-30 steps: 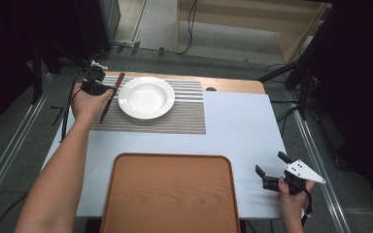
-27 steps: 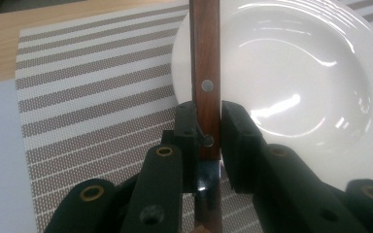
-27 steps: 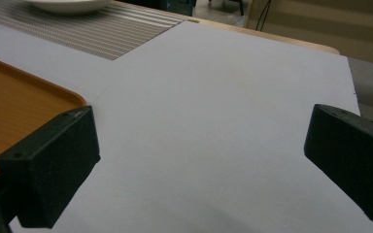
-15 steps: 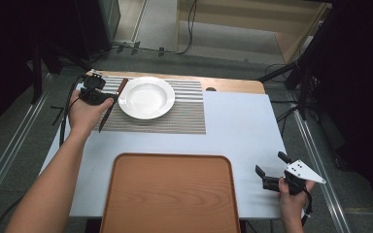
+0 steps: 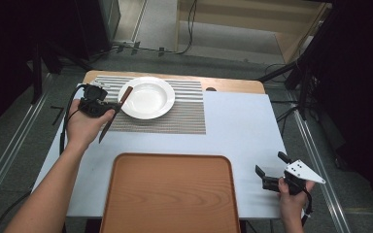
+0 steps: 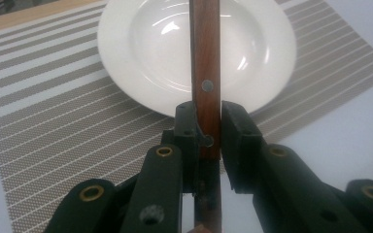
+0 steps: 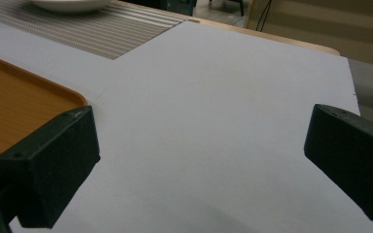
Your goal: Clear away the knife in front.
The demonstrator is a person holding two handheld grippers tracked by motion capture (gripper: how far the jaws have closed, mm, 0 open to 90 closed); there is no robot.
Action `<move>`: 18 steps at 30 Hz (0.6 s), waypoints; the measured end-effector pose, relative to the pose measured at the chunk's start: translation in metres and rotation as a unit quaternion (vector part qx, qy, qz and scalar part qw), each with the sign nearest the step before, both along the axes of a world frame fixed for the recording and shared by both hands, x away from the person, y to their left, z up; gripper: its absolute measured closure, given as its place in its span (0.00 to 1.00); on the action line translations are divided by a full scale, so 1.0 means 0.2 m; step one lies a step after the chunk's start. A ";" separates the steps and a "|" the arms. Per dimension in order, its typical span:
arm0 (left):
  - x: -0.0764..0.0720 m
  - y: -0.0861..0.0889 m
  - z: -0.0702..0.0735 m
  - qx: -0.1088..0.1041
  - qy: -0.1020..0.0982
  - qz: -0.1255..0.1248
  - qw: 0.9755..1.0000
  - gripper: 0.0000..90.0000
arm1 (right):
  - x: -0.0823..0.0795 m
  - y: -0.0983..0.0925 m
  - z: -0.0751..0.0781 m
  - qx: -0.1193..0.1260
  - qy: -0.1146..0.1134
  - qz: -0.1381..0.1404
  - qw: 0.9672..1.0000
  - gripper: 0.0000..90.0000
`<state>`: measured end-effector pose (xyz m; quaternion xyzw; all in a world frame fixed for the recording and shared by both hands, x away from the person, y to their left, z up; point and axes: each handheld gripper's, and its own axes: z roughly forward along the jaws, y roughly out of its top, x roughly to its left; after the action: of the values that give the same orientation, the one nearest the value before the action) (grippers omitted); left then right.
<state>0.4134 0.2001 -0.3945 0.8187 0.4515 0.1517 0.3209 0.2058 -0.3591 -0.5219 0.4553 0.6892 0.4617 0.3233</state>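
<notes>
A knife with a brown wooden handle (image 5: 125,95) and a dark blade is held just left of the white plate (image 5: 149,98), and my left gripper (image 5: 111,110) is shut on it. In the left gripper view the riveted knife handle (image 6: 206,73) stands clamped between the jaws of the left gripper (image 6: 208,127), with the plate (image 6: 145,53) behind it. The plate rests on a striped placemat (image 5: 187,115). My right gripper (image 5: 270,171) is open near the table's front right corner with nothing between its jaws; in its own view the right gripper (image 7: 201,160) hovers over bare table.
A large brown tray (image 5: 170,194) lies at the front middle of the white table (image 5: 243,131); its corner, the tray (image 7: 14,107), sits left of the right gripper. Dark floor, rails and cables surround the table.
My left gripper has drawn the knife a little toward the person, along the plate's left side. The right gripper has stayed put.
</notes>
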 end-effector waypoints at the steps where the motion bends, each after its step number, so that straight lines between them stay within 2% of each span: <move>1: -0.02 -0.01 0.00 -0.001 -0.001 -0.003 1.000 0.85 | 0.00 0.00 0.00 0.000 0.000 0.000 1.000 0.00; 4: -0.07 -0.03 0.00 -0.005 -0.004 -0.012 1.000 0.85 | 0.00 0.00 0.00 0.000 0.000 0.001 1.000 0.00; 13: -0.21 -0.09 -0.01 0.002 -0.009 -0.041 0.999 0.85 | 0.00 0.00 0.00 -0.001 -0.001 0.001 1.000 0.00; 18: -0.29 -0.11 -0.02 -0.004 -0.009 -0.054 0.998 0.85 | 0.00 0.00 0.00 -0.001 0.000 0.001 1.000 0.00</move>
<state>0.3548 0.1777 -0.3987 0.8393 0.4041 0.1394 0.3358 0.2055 -0.3588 -0.5218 0.4540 0.6902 0.4612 0.3236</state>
